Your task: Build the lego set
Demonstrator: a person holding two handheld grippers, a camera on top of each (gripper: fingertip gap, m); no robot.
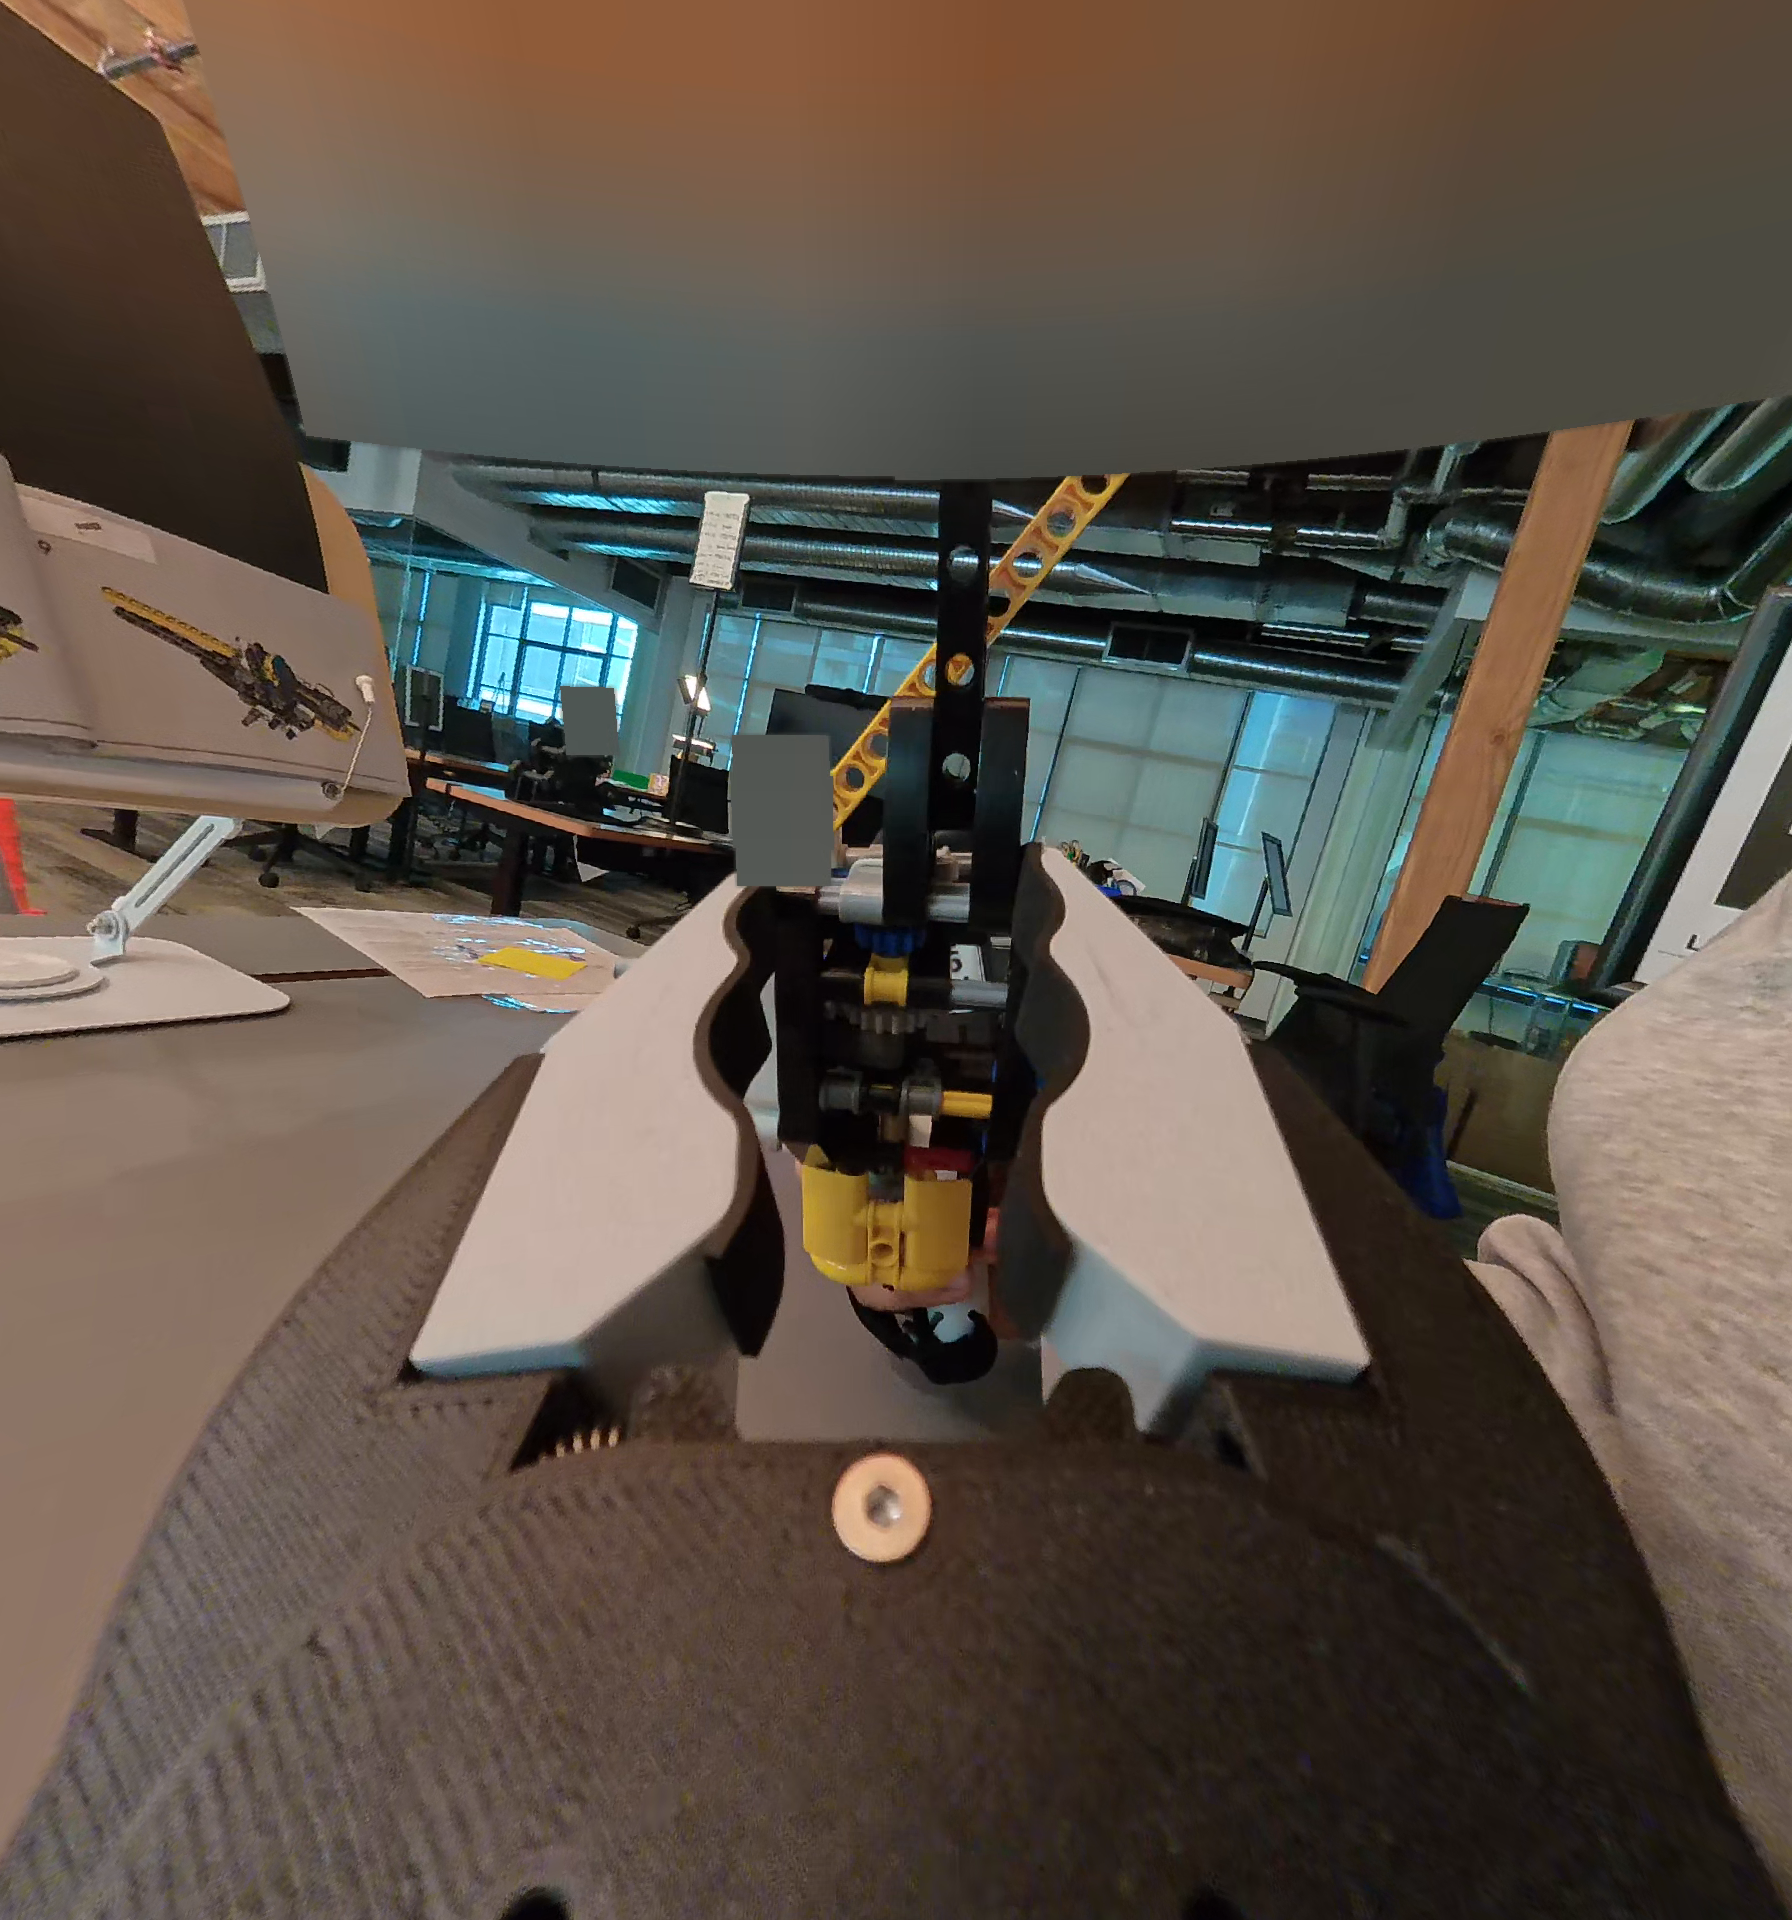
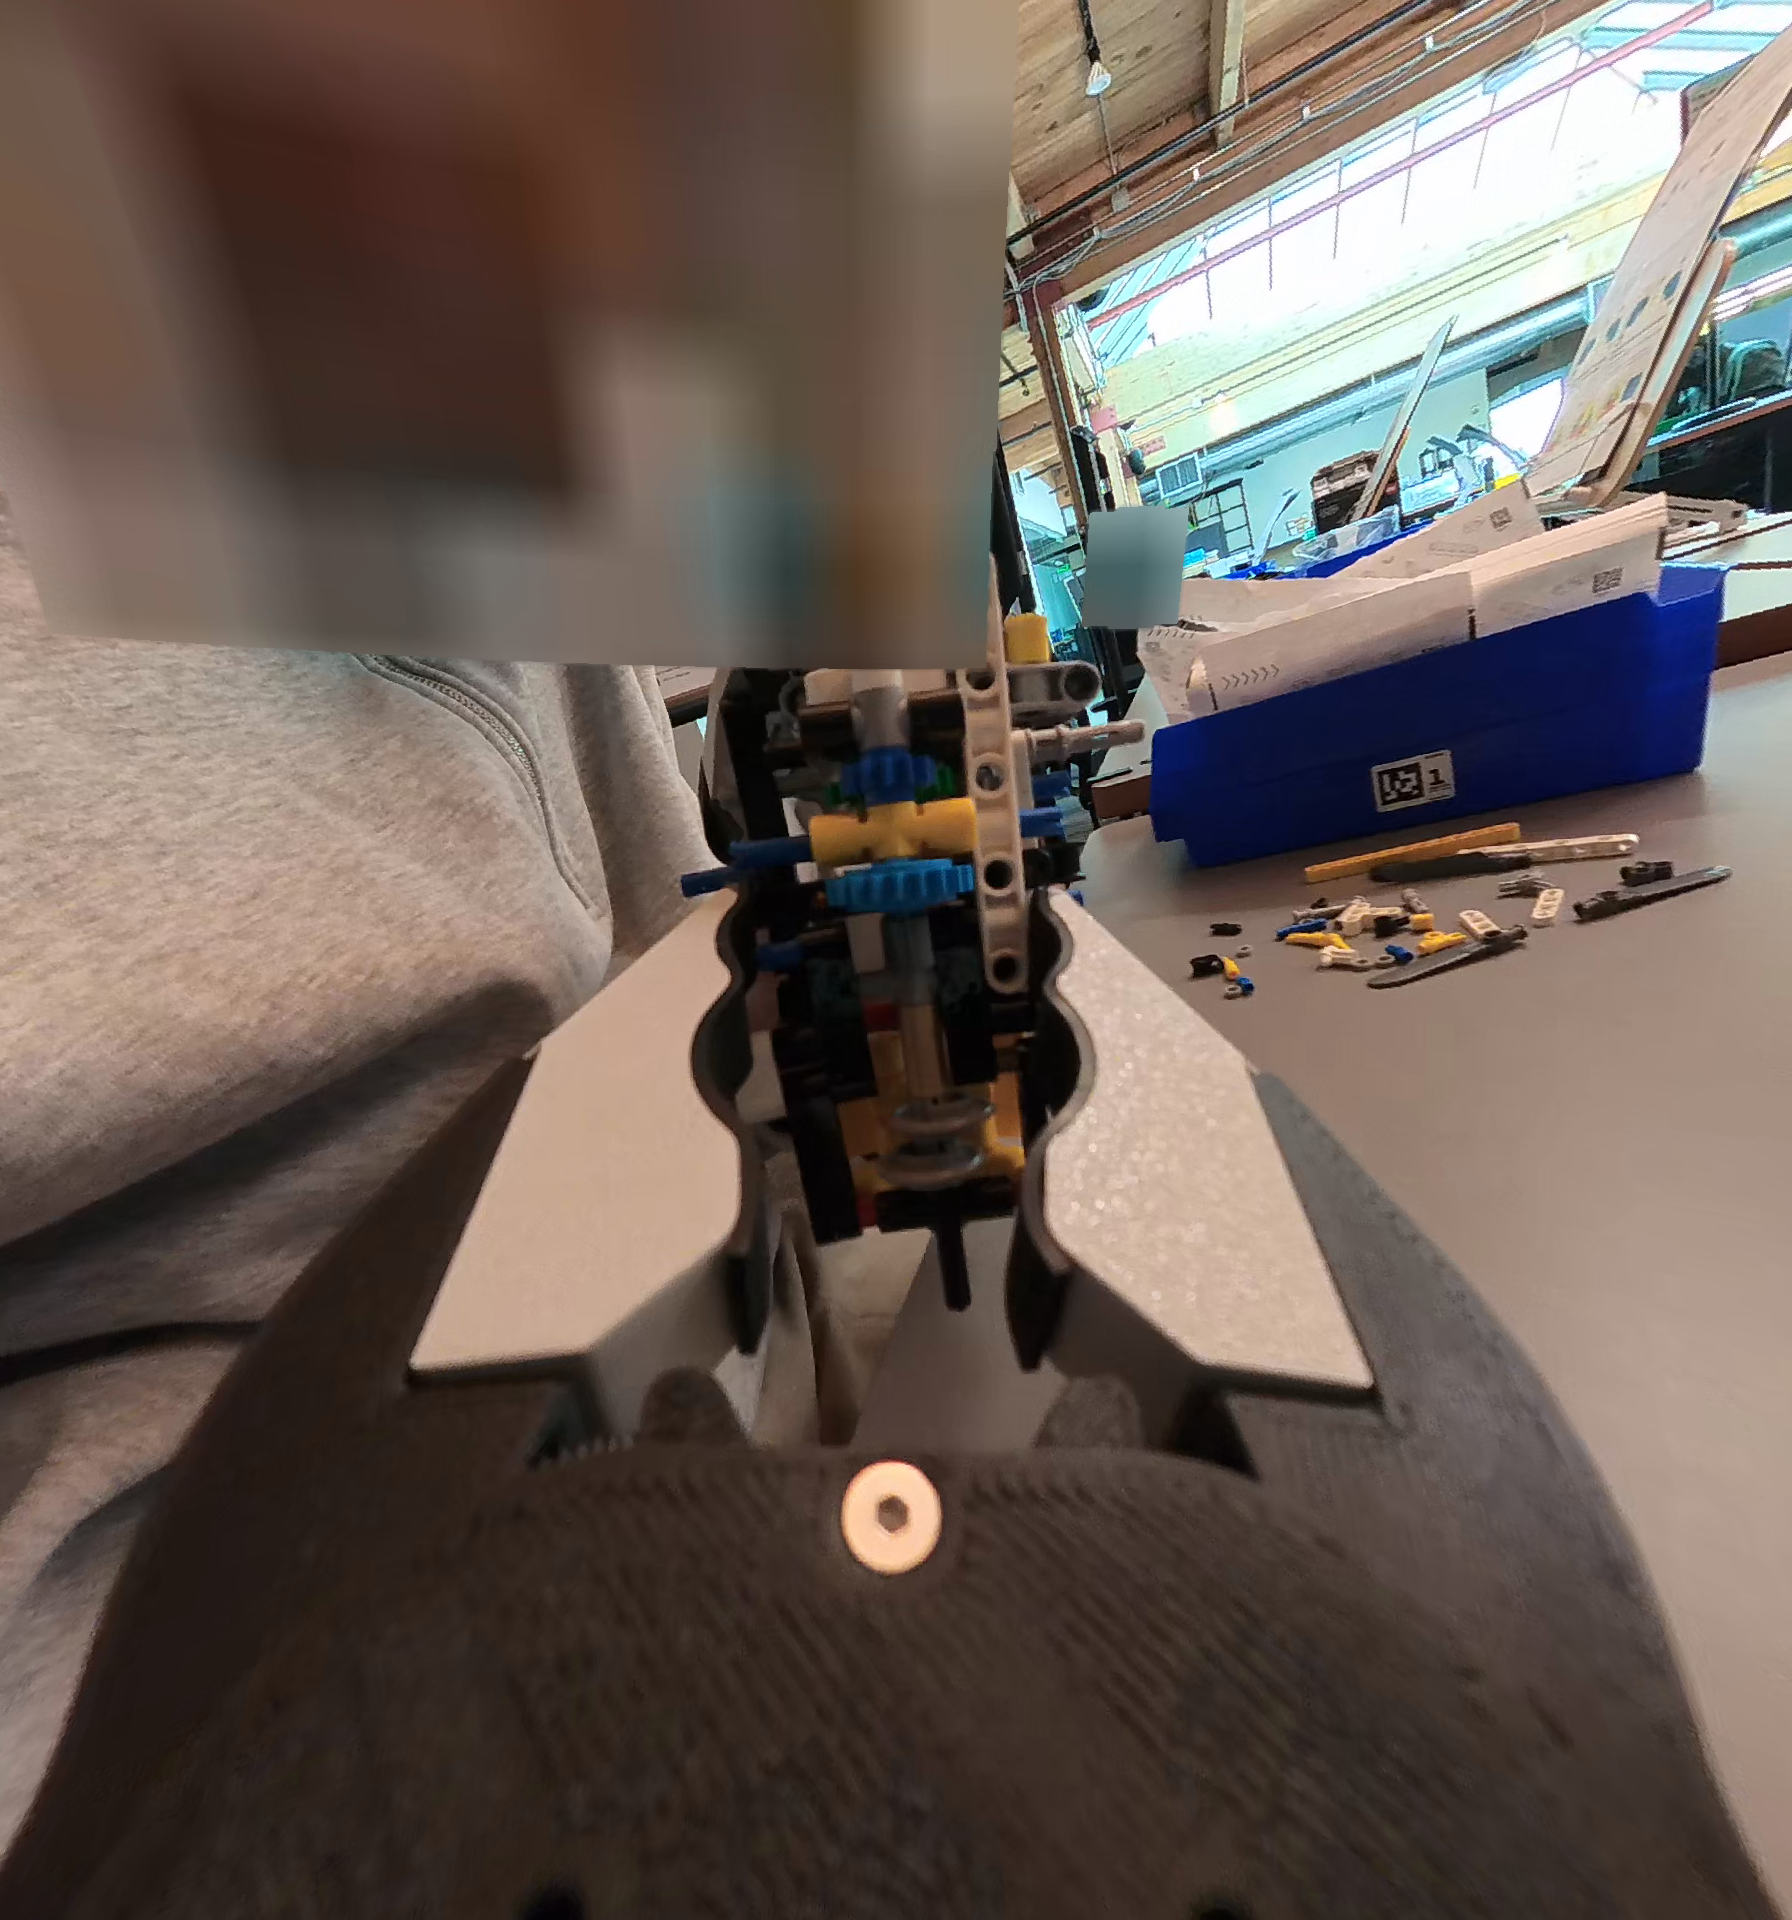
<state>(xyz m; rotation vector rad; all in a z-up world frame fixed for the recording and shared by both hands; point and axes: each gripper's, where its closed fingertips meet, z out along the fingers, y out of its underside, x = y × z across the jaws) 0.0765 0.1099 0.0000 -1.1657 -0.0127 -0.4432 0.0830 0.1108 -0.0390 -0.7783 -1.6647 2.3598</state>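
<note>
Both grippers clamp the same lego model, lifted above the bench. The left gripper (image 1: pixel 892 904) grips the black-and-yellow lego model (image 1: pixel 897 1049) between its fingers; the right gripper (image 2: pixel 887 935) pinches its geared end. Loose lego pieces (image 2: pixel 1411 925) lie on the bench (image 2: pixel 1494 1195) beside a blue bin (image 2: pixel 1443 717) near its far edge.

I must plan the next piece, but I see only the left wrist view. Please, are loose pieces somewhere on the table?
Observer: Yes. Small loose pieces lie scattered on the grey table, in front of a blue bin.
Operator: What is in the bin?
Observer: White paper bags, piled above its rim.
Operator: Does the right gripper hold anything?
Observer: Yes. The right gripper has its fingers closed on the lego assembly, where blue gears show.
</note>
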